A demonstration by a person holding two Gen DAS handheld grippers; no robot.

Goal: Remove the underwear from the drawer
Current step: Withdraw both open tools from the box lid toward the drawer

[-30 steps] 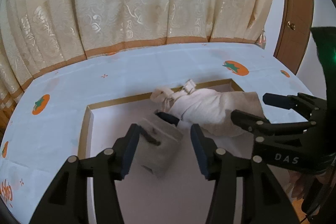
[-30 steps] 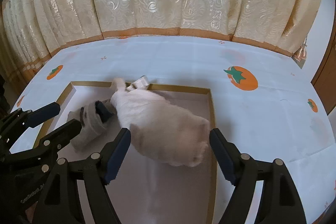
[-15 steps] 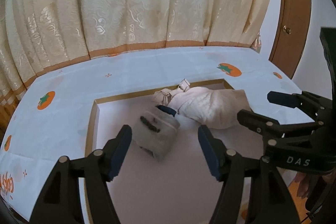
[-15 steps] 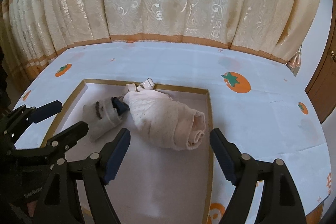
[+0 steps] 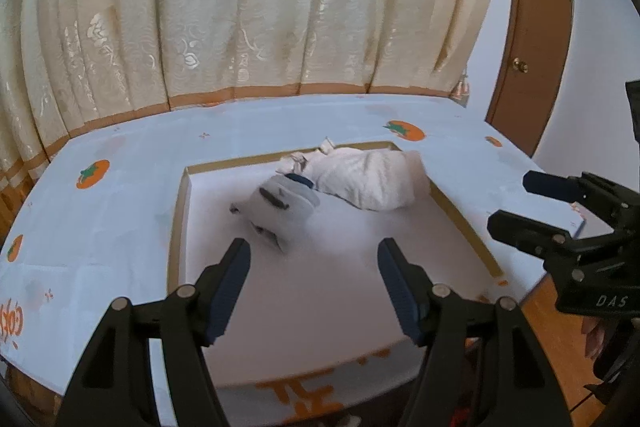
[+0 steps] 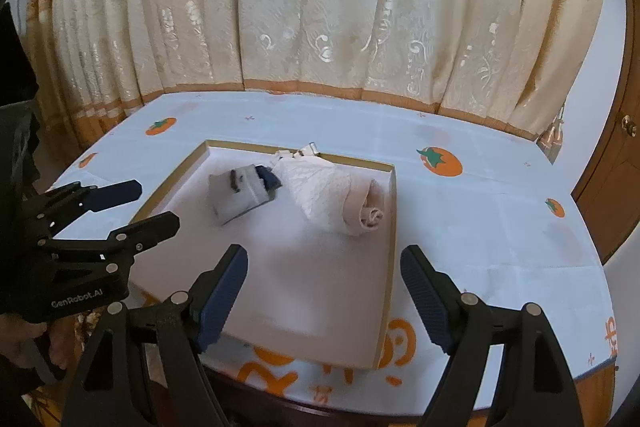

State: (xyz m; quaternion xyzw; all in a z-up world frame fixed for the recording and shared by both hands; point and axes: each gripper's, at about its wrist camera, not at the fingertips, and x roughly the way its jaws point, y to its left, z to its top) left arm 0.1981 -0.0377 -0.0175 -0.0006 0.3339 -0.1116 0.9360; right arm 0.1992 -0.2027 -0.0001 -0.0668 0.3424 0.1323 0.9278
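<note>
Both claws sat empty: the left gripper had just spread its jaws wide with nothing between them, and the right gripper gaped wide too. The grey folded underwear and the rolled cream piece lay toward the far edge of the shallow drawer, touching each other. The likely risk: a grab at the grey one could snag the cream roll's loose end, or just pinch the top layer and unfold it.
</note>
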